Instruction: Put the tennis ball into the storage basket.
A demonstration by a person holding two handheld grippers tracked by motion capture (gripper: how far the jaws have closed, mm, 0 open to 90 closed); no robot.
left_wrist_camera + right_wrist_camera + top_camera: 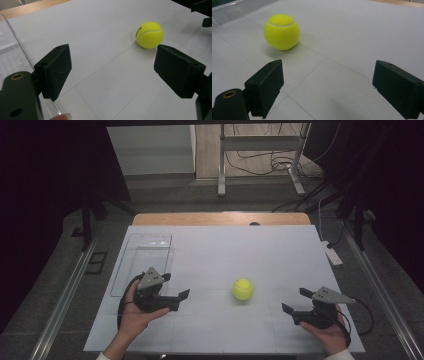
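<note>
**Two spread grippers flank a loose tennis ball**

Nearest the high camera, at the near edge of the white table (pixel 280 250), two hands each hold a gripper. The left gripper (pixel 176 287) sits toward the near-left corner, its jaws spread wide and empty, aimed across the surface to the right. The right gripper (pixel 296 301) sits toward the near-right corner, jaws likewise wide apart with nothing between them, aimed to the left.

The tennis ball (pixel 242 289) rests free on the surface between them, a little nearer the near edge than the far one, and apart from both grippers. In the left gripper view it lies ahead and off toward the right jaw (pixel 150 34); in the right gripper view it lies ahead and off toward the left jaw (pixel 281 31). A clear tray (pixel 131 265) lies along the left edge, just beyond the left gripper, and looks empty.

The main risk, as I judge it, is the ball rolling. Neither gripper is lined up on it, so a straight advance would likely strike it with one jaw and knock it away across the smooth surface, possibly off an edge. A grip closing off-centre could squeeze the ball out sideways. The two grippers could also collide if both reach in together.
</note>
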